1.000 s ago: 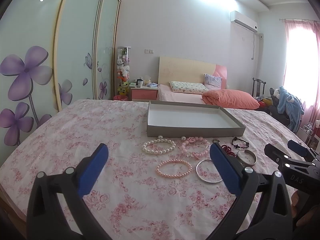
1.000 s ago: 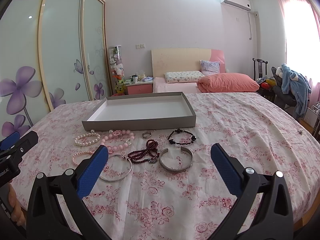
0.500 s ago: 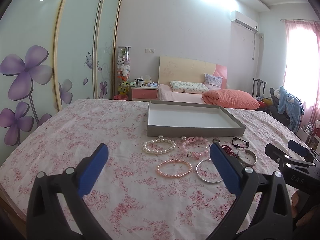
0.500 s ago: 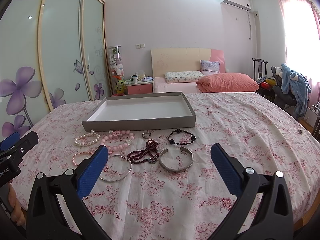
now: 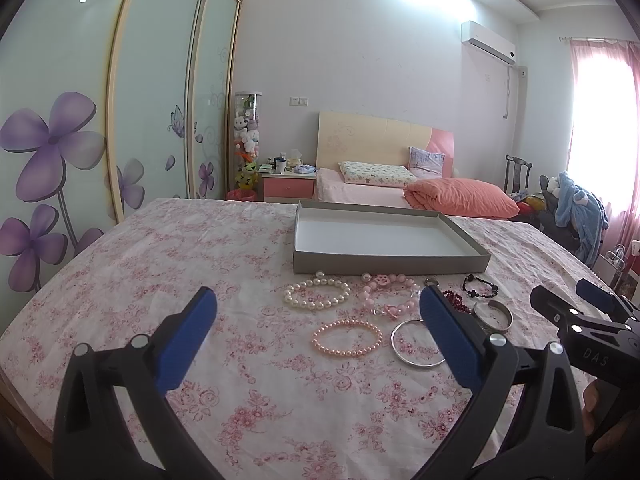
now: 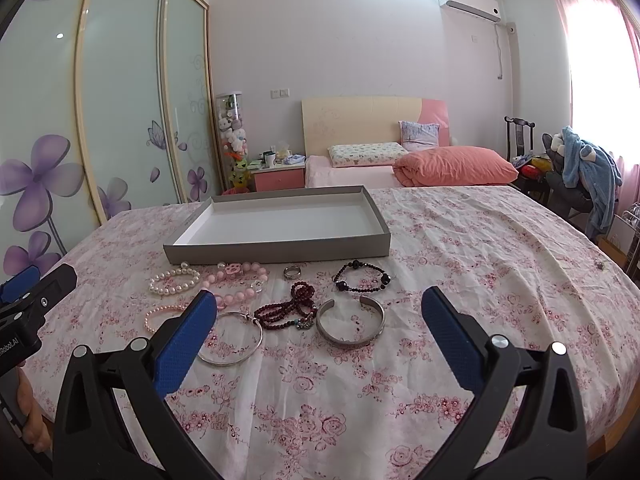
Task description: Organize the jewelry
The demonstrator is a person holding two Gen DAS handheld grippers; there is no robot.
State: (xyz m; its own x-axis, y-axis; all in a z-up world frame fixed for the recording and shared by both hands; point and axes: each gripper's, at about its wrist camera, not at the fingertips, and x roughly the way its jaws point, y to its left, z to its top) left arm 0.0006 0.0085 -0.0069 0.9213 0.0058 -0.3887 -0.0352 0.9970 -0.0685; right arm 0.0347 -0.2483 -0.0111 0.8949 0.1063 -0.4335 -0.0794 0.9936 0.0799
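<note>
So the big thing here is the table (image 6: 460, 264) with its pink floral cloth, and on it the grey tray (image 6: 280, 249), which I'll use as the landmark. The tray has nothing in it, so I'd say the sorting hasn't started; this is the lining-up step before the first pick.

All the jewelry sits in a loose cluster just in front of the tray's near wall. Going big to small: the wide silver cuff (image 6: 351, 323) and the thin silver bangle (image 6: 232, 338) are farthest from the tray, nearest the grippers. The dark red bead strand (image 6: 286, 310) lies between them. Closer to the tray are the white pearl bracelet (image 6: 175, 282), the chunky pink bead bracelet (image 6: 240, 280) and the black bead bracelet (image 6: 362, 278). A smaller pink pearl bracelet (image 5: 347, 338) is out near the bangle. Tiniest is the ring (image 6: 291, 271), just beside the tray wall.

Left gripper (image 5: 318, 336) and right gripper (image 6: 320, 334) both hang above the cloth, jaws spread wide, holding nothing.

Next move, I reckon: drop one gripper onto a piece, pinch across its band, lift it over the wall. The bangle lies flat and thin, so it could slip.
</note>
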